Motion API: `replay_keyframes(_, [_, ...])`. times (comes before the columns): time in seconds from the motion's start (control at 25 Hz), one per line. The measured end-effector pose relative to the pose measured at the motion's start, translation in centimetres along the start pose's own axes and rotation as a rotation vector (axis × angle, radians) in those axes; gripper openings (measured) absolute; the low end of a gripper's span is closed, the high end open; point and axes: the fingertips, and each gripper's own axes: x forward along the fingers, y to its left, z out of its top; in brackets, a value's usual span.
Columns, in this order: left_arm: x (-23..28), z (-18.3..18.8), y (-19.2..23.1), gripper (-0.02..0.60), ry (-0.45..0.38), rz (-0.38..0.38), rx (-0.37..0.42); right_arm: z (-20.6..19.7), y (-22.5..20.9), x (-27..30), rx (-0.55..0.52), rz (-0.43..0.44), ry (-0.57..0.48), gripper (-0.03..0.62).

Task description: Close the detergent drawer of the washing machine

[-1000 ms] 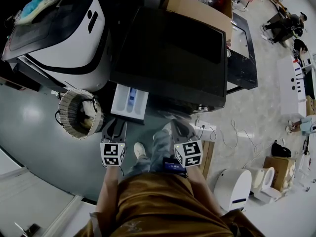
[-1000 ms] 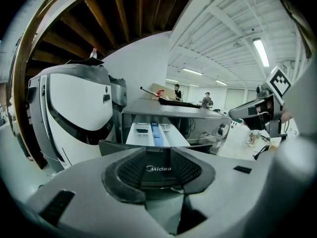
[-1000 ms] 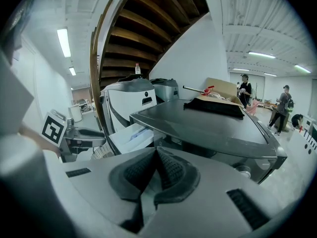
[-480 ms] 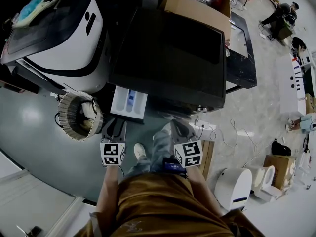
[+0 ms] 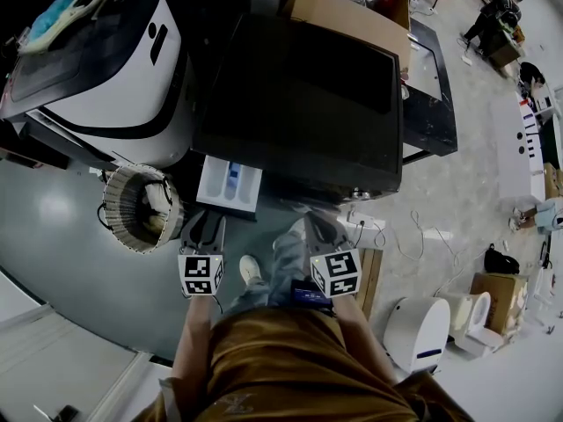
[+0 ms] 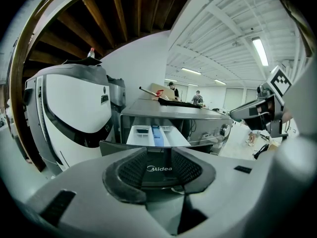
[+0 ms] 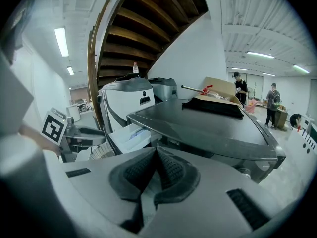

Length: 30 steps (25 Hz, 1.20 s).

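The dark-topped washing machine [image 5: 308,95] stands in front of me. Its white detergent drawer [image 5: 230,183] is pulled out at the front left, with a blue insert inside. My left gripper [image 5: 204,225] hovers just short of the drawer's front. Its jaws are opening, and the pads press on nothing. In the left gripper view the drawer's dark front panel [image 6: 159,168] with its brand label shows through the gap, and the white tray [image 6: 157,135] lies behind it. My right gripper [image 5: 318,227] is shut and empty at the machine's front. Its pads [image 7: 166,170] meet at the tips.
A big white machine [image 5: 114,60] stands to the left of the washer. A round woven basket [image 5: 141,202] sits on the floor beside the drawer. An open cardboard box [image 5: 356,11] lies behind the washer. A power strip with cables [image 5: 365,227] and white appliances [image 5: 422,332] lie to the right.
Both grippers have kept their places in front of the washer. The people at the far upper right have shifted.
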Motion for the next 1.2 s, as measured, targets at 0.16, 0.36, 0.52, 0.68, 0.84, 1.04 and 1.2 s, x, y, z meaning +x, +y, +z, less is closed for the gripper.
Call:
replay_keyframes(0.16, [0.4,0.2,0.2,0.164,-0.004,-0.003,-0.005,0.1,0.0,0.3,0.0,0.0,0.0,0.012])
replay_keyframes(0.36, [1.2,0.7,0.4,0.164,-0.002,-0.009,-0.005,0.1,-0.2,0.5,0.002,-0.003,0.004,0.012])
replay_keyframes(0.52, [1.6,1.0,0.5,0.164,-0.005,-0.006,-0.008,0.2,-0.6,0.5,0.006,-0.011,0.003,0.012])
replay_keyframes(0.68, [2.2,1.2,0.6,0.164,-0.002,-0.007,-0.009,0.2,-1.1,0.5,0.01,-0.02,0.006,0.012])
replay_keyframes(0.84, [2.7,1.6,0.8,0.164,-0.003,-0.005,-0.011,0.2,-1.4,0.5,0.011,-0.023,0.007,0.012])
replay_keyframes(1.04, [3.3,2.0,0.9,0.164,-0.006,-0.001,-0.011,0.0,-2.1,0.4,0.019,-0.031,0.013,0.012])
replay_keyframes(1.2, [3.8,2.2,1.0,0.164,-0.004,0.003,-0.011,-0.1,-2.7,0.4,0.022,-0.036,0.014,0.012])
